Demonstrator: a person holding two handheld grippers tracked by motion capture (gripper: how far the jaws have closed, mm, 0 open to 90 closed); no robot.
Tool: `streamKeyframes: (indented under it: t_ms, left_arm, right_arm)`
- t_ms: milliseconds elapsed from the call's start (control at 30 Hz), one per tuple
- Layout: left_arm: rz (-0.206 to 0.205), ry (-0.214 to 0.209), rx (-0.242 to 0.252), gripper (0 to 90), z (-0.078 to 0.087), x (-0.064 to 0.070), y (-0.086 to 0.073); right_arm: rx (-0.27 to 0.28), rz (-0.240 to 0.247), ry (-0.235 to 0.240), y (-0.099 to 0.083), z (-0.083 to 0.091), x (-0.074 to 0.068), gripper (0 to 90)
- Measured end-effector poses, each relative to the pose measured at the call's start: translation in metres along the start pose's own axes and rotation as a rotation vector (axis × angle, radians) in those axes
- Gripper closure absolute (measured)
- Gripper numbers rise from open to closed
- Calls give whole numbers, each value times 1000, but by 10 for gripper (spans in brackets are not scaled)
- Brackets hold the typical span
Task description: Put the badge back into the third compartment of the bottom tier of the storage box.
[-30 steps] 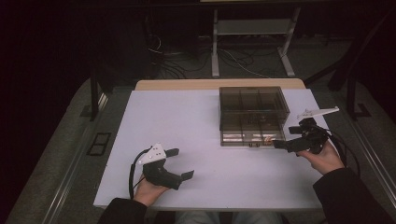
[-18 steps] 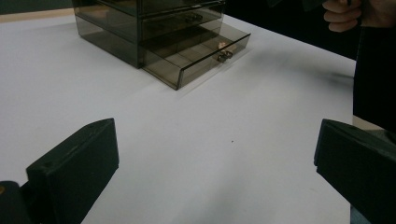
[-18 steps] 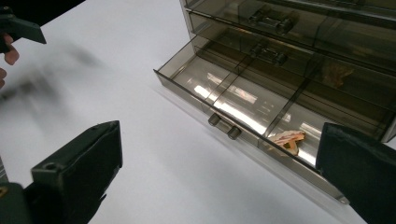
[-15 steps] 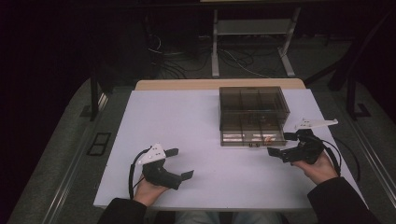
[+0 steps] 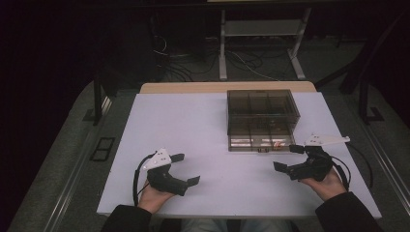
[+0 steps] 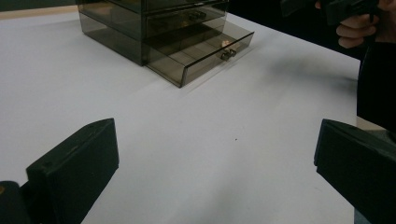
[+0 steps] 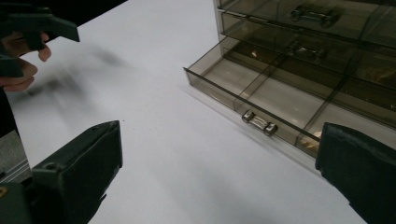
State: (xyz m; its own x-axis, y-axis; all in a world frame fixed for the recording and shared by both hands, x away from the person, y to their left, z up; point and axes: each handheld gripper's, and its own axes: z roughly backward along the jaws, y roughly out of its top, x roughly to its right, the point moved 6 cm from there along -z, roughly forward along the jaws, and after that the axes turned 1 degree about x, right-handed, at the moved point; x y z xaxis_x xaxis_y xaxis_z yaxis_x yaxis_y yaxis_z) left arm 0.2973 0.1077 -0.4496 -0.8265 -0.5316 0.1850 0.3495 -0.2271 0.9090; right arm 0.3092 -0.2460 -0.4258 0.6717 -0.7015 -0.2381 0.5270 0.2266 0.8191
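both grippers sit low over the near part of the table, each held in one of the person's hands. left gripper [image 5: 185, 169] has its jaws spread wide with only bare tabletop between them, and right gripper [image 5: 288, 158] is just as widely parted and grips nothing; its jaws point inward toward the middle of the table, near the drawer front.

white table [image 5: 193, 125] is the largest thing, running wide from side to side, with a broad bare stretch across its left half and along the near edge between the two hands.

smoky clear drawer cabinet [image 5: 262, 108] stands right of centre toward the far edge, its front facing the person. its bottom drawer [image 7: 261, 100] is pulled out toward the near edge, long axis lying side to side, and is split into compartments. a small metal handle [image 7: 259, 122] sits mid-front on it. something small and pale lies in the drawer's right end, too blurred to tell.
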Motion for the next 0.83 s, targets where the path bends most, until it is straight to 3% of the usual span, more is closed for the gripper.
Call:
streamKeyframes:
  t_ms: [400, 833]
  left_arm:
    - [7, 0, -2, 0, 0, -1, -1]
    - [5, 0, -4, 0, -1, -1, -1]
  right_arm:
    - [16, 44, 22, -21, -3, -13, 4]
    - [53, 35, 2, -40, 4, -6, 4]
